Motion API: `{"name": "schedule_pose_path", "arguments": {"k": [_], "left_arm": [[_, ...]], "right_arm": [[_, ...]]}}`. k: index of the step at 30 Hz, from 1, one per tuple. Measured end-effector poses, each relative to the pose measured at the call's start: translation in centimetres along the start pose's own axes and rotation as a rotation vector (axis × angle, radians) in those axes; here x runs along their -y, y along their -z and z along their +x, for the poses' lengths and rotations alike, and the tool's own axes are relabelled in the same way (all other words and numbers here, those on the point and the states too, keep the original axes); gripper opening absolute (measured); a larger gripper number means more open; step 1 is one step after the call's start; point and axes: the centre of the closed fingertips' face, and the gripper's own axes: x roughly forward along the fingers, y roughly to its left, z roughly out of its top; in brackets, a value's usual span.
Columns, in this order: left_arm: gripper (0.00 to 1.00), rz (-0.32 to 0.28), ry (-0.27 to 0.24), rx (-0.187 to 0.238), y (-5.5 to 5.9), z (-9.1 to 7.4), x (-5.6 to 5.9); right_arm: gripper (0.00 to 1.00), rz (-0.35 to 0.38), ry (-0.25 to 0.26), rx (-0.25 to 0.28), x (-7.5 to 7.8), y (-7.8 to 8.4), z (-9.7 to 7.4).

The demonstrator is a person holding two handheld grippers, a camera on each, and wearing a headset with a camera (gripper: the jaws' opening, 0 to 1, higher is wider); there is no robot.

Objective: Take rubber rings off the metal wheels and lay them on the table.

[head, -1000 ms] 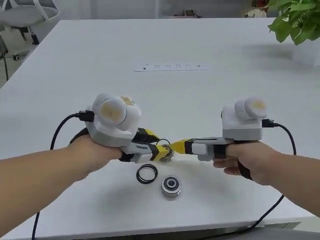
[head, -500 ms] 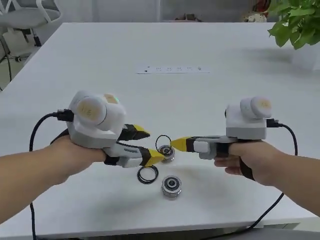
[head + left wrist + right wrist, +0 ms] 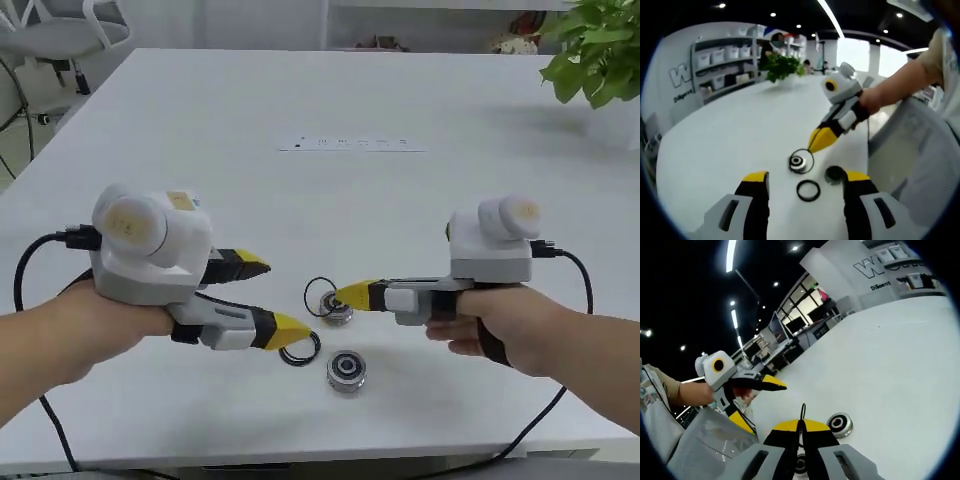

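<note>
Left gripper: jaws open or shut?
Open. The left gripper holds nothing; in its own view its jaws stand wide apart, with a loose rubber ring on the table showing between them.

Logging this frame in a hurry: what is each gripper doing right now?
Left gripper: open, holding nothing.
Right gripper: shut on a rubber ring.

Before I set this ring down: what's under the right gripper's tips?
A metal wheel sits on the table below the right gripper, which pinches a rubber ring. The jaws cover part of the wheel, so whether the ring has cleared it is hidden.
</note>
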Motion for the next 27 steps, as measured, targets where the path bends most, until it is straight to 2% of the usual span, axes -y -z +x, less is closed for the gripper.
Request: {"name": "schedule_pose_path", "arguments": {"k": [12, 20, 27], "left_arm": [[0.73, -0.008, 0.008, -0.012, 1.2, -1.2, 1.1], [0.76, -0.031, 0.001, -0.008, 1.7, -1.8, 1.0], [0.78, -0.042, -0.007, -0.01, 2.0, -2.2, 0.9]], "right_arm": [[0.0, -0.009, -0.042, -0.072, -0.7, 1.5, 1.3], [0.0, -0.003, -0.062, -0.123, -0.9, 2.7, 2.3], [0.0, 0.001, -0.056, -0.156, -0.6, 3.6, 2.8]]}}
